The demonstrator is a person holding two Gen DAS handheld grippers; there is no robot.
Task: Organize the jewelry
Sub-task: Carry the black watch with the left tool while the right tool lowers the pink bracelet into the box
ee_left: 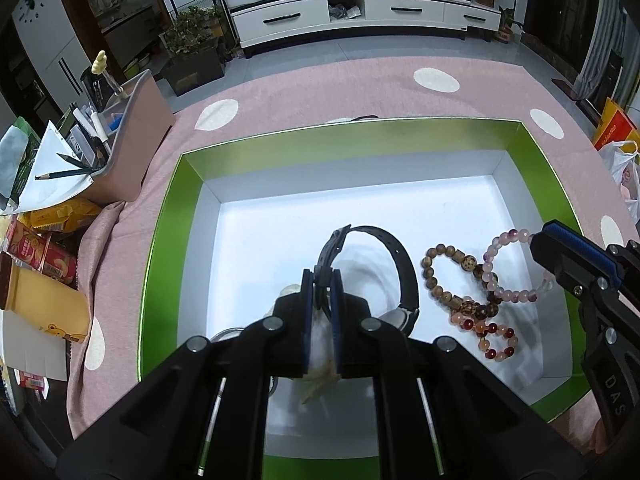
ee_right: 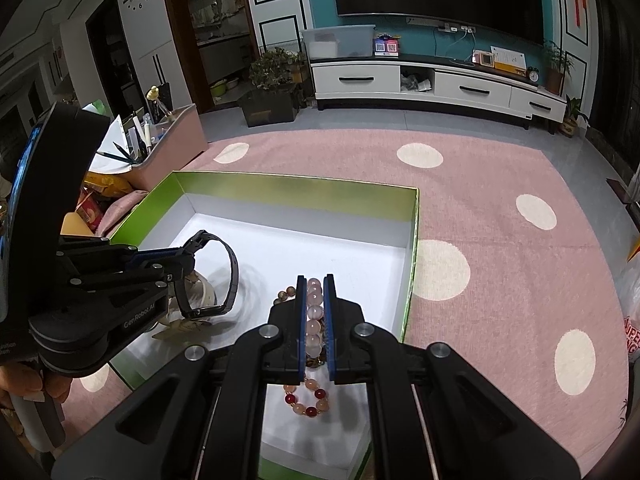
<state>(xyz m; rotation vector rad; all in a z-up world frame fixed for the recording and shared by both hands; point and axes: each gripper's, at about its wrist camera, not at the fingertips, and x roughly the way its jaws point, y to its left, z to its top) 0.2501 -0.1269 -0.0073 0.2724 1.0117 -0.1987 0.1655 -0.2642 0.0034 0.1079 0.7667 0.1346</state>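
Observation:
A green box [ee_left: 168, 216] with a white inside lies on the pink cloth. My left gripper [ee_left: 321, 280] is shut on the strap of a black watch [ee_left: 400, 264], which stands in the box; the watch also shows in the right wrist view [ee_right: 232, 276]. My right gripper [ee_right: 313, 292] is shut on a pale pink bead bracelet [ee_right: 314, 320], seen in the left wrist view [ee_left: 508, 240] at the box's right side. A brown wooden bead bracelet [ee_left: 436, 276] and a red-and-peach bead bracelet [ee_left: 492, 340] lie in the box, overlapping it.
A pink organizer [ee_left: 132, 136] with pencils and pens stands left of the box. Snack boxes [ee_left: 36, 256] and a yellow cup [ee_left: 44, 304] lie at the far left. Something pale and a shiny item [ee_left: 224, 334] lie in the box under my left gripper.

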